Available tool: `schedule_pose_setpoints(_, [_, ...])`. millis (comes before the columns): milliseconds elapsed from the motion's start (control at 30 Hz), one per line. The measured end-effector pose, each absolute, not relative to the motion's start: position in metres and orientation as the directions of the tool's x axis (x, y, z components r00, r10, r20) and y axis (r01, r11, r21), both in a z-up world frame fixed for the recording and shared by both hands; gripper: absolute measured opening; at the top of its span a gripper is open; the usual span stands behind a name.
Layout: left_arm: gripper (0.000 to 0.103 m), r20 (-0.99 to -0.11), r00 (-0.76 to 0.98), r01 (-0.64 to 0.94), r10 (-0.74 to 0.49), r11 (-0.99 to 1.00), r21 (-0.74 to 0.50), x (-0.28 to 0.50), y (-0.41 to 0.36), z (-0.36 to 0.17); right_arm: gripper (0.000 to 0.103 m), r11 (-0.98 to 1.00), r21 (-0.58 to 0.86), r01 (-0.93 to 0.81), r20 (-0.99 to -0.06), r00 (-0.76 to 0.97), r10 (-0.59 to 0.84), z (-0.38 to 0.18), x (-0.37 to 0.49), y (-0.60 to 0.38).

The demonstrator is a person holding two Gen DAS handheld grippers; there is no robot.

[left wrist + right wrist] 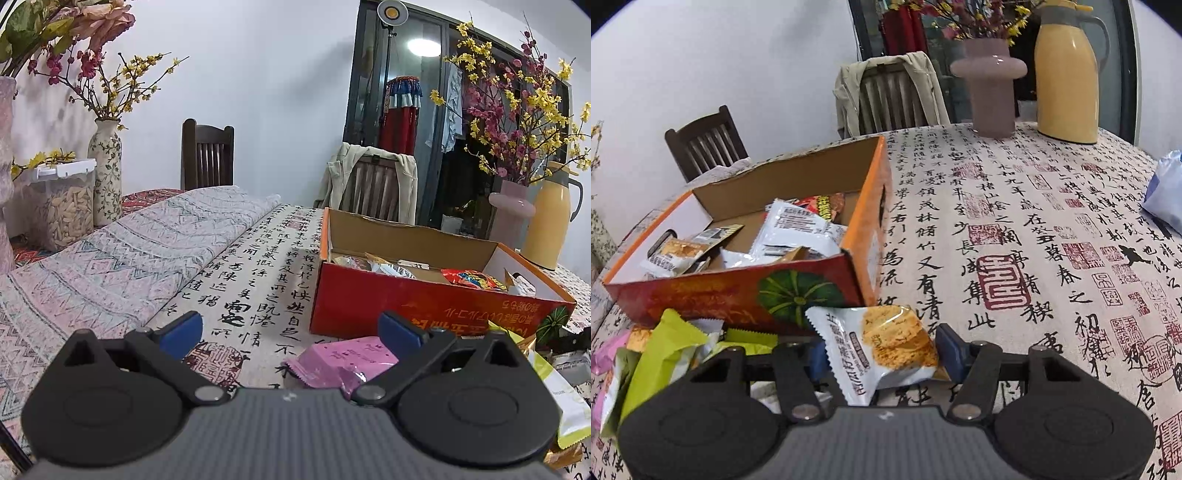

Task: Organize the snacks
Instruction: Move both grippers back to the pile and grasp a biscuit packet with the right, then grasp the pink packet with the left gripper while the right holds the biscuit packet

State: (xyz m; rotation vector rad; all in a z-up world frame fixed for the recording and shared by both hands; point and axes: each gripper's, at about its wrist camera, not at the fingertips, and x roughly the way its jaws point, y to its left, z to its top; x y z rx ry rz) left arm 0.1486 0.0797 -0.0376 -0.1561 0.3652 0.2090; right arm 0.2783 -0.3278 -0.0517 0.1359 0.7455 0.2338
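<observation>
An open orange cardboard box (436, 299) (738, 291) stands on the calligraphy tablecloth and holds several snack packets. My left gripper (291, 330) is open and empty, low over the table; a pink snack packet (343, 362) lies by its right finger. My right gripper (882, 350) is shut on a white cracker packet (882, 347) just in front of the box's near corner. A pile of loose green, yellow and pink packets (665, 354) lies left of the right gripper, in front of the box.
A folded patterned cloth (122, 258) lies left of the box. A yellow thermos (1067, 70) and pink vase (991, 85) stand at the far edge. A clear container (62, 206), floral vase (105, 170) and two chairs (207, 155) are behind. A blue-white bag (1165, 192) lies right.
</observation>
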Motion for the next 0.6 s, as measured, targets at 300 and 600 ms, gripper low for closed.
schedule_pose_setpoints(300, [0.103, -0.369, 0.913, -0.231, 0.174, 0.966, -0.115, 0.148, 0.080, -0.037, 0.041, 0.975, 0.171, -0.143, -0.554, 0.805, 0.215, -0.043, 0.247, -0.332])
schedule_pose_setpoints(600, [0.103, -0.369, 0.913, -0.231, 0.175, 0.966, -0.114, 0.148, 0.080, -0.038, 0.040, 0.971, 0.184, -0.153, -0.354, 0.911, 0.210, -0.033, 0.188, -0.327])
